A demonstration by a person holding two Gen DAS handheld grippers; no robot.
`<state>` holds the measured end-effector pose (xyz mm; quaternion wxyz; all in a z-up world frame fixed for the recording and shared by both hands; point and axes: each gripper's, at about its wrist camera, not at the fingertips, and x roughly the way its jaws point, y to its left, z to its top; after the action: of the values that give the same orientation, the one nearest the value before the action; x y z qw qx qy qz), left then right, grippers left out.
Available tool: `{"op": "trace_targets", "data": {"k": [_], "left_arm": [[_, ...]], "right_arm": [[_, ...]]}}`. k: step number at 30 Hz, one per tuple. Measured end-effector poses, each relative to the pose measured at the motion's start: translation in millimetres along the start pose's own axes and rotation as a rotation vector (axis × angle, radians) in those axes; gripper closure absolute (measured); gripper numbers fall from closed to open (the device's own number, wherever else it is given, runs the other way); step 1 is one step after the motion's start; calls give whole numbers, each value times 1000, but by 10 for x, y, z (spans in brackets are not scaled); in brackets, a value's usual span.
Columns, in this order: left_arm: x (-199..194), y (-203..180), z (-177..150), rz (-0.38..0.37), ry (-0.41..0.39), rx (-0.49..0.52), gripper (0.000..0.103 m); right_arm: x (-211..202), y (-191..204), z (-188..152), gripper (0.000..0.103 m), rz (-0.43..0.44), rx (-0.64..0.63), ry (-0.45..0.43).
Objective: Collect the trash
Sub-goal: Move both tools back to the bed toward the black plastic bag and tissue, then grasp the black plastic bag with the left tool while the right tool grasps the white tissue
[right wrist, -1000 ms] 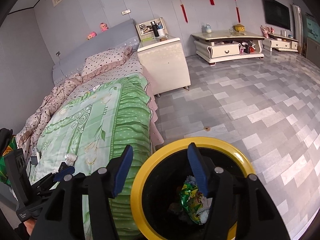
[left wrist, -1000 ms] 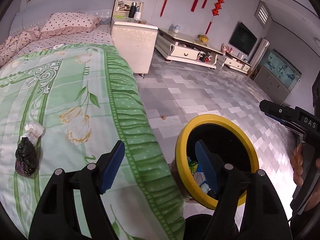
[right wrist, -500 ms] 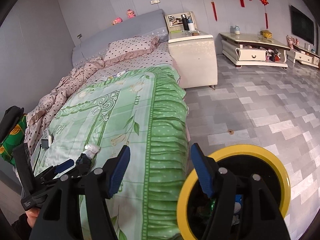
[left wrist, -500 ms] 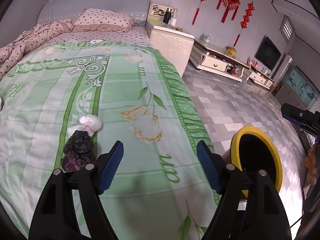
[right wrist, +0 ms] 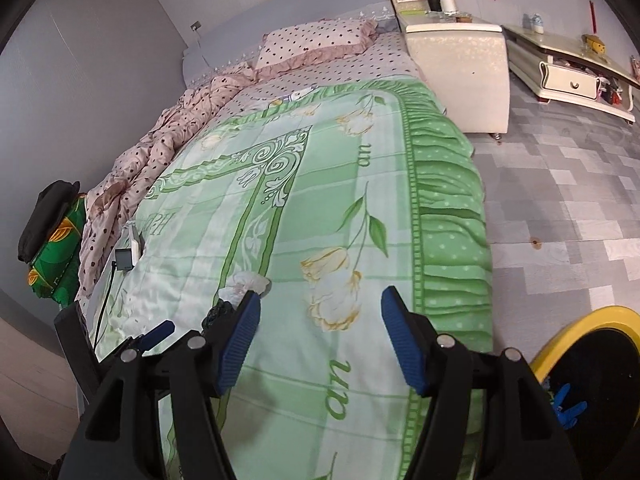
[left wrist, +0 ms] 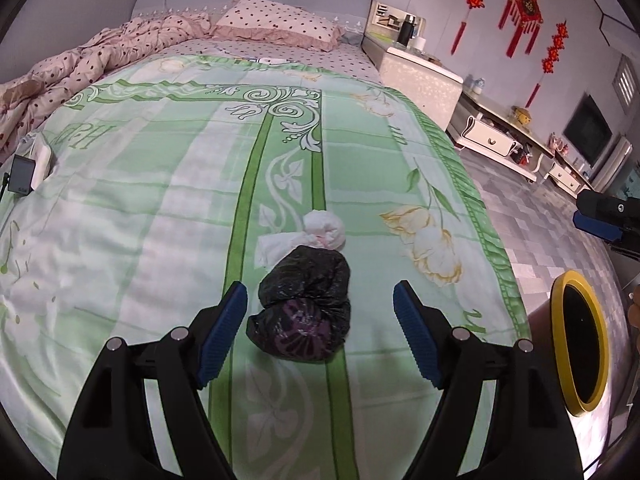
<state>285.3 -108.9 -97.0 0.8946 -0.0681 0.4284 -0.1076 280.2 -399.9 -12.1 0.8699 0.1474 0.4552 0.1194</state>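
Observation:
A crumpled black plastic bag point(left wrist: 306, 304) lies on the green bed cover point(left wrist: 160, 200), with a wad of white tissue point(left wrist: 320, 230) touching its far side. My left gripper point(left wrist: 320, 320) is open and empty, its blue pads either side of the bag, just short of it. My right gripper point(right wrist: 320, 332) is open and empty over the bed's near corner; the tissue point(right wrist: 246, 282) shows just beyond its left finger. The yellow-rimmed trash bin point(left wrist: 578, 340) stands on the floor beside the bed, and its rim point(right wrist: 580, 330) shows in the right wrist view with trash inside.
A phone and charger point(left wrist: 24, 172) lie at the bed's left edge. Pink dotted quilt point(left wrist: 100, 56) and pillow point(left wrist: 276, 24) are at the head. A white nightstand point(right wrist: 456, 72) and a low TV cabinet point(right wrist: 572, 68) stand on the grey tiled floor point(right wrist: 568, 208).
Both grippers have swung left from over the bin to the bed. The left one now frames the black bag, which was off to its left before. Both stay open.

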Motion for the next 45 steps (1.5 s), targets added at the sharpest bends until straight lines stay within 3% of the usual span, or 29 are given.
{"op": "trace_targets", "data": {"k": [9, 12, 14, 20, 30, 32, 35, 45], "left_arm": [[445, 188, 7, -20, 46, -44, 34], [562, 198, 4, -38, 63, -37, 43], [627, 203, -24, -56, 79, -33, 55], [648, 273, -106, -99, 76, -36, 64], [621, 406, -210, -142, 59, -51, 67], [624, 442, -213, -158, 59, -68, 68], [629, 463, -216, -172, 58, -81, 68], [623, 472, -199, -178, 55, -96, 71]], "right_arm": [[795, 339, 173, 43, 32, -49, 126], [1012, 413, 221, 43, 31, -64, 155], [1169, 459, 254, 43, 40, -63, 178], [1604, 604, 261, 43, 73, -75, 252], [2145, 832, 155, 44, 86, -97, 342], [2203, 861, 139, 46, 77, -106, 347], [2272, 904, 124, 59, 72, -126, 352], [2243, 973, 97, 72, 50, -165, 310]]}}
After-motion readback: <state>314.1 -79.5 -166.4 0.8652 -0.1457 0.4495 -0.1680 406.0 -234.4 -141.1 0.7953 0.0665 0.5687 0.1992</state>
